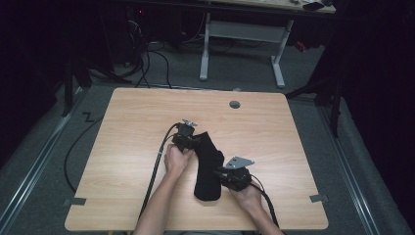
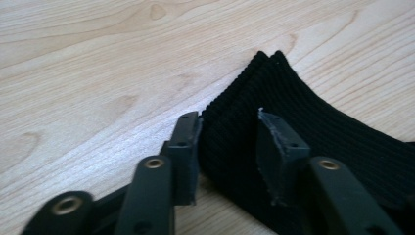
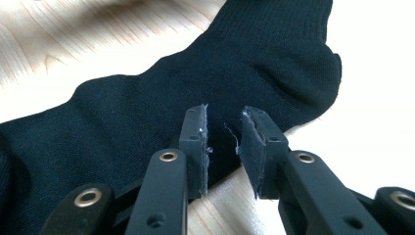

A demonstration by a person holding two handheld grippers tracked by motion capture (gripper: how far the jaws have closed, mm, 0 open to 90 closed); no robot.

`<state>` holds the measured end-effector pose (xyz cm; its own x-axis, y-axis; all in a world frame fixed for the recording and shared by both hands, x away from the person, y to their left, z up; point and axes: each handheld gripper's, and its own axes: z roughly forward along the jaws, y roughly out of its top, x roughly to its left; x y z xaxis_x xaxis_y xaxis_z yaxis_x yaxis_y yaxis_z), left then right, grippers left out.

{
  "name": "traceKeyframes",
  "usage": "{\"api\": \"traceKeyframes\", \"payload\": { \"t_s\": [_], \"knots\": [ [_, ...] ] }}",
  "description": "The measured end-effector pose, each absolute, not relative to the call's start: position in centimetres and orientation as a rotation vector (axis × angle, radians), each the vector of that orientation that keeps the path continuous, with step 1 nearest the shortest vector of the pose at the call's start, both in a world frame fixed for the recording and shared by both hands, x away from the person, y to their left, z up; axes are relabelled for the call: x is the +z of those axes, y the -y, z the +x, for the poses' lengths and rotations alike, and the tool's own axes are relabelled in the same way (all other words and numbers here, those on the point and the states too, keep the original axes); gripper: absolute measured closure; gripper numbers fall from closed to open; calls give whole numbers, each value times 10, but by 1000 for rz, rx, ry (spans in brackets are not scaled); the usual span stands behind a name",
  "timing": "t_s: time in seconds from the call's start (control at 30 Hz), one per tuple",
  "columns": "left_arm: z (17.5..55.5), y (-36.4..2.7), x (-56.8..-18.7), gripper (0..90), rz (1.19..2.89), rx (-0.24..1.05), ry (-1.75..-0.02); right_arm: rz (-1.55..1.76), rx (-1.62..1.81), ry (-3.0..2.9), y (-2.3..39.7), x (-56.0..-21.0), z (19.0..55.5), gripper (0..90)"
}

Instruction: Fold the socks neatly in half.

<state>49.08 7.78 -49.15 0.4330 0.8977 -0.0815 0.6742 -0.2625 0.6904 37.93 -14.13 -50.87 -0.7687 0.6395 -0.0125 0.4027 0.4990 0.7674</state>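
Note:
A black sock (image 1: 208, 166) lies flat across the middle of the wooden table (image 1: 132, 122), its ribbed cuff toward the far side and its foot toward the near edge. My left gripper (image 1: 195, 142) is at the cuff. In the left gripper view the cuff (image 2: 303, 98) lies flat between the parted jaws of that gripper (image 2: 229, 120), one pad at the cuff's edge and the other over the fabric. My right gripper (image 1: 221, 174) is at the sock's right side. Its jaws (image 3: 224, 115) stand apart over the edge of the sock (image 3: 147, 107) near the heel, with nothing pinched.
A round grommet hole (image 1: 235, 104) sits near the table's far edge. Tape marks (image 1: 74, 201) (image 1: 318, 198) lie on the near corners. A cable (image 1: 155, 171) trails from the left gripper toward the near edge. A white-legged desk (image 1: 244, 34) stands beyond the table.

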Motion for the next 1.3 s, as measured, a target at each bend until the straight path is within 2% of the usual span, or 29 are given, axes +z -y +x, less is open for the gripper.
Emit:
{"api": "traceKeyframes", "payload": {
  "t_s": [0.07,0.17,0.33,0.8,1.3],
  "knots": [
    [491,-79,-491,700,2020,410,-1317,875,1139,-2453,141,-509,379,704],
    [493,-80,-491,749,2019,368,-1313,868,1135,-2453,141,-509,379,697],
    [498,-88,-492,785,1972,263,-1325,864,1134,-2450,141,-509,379,696],
    [486,-95,-465,800,1892,238,-1172,883,1136,-2450,140,-509,380,657],
    [460,-99,-437,803,1869,222,-990,910,1123,-2431,134,-508,395,667]
  ]
}}
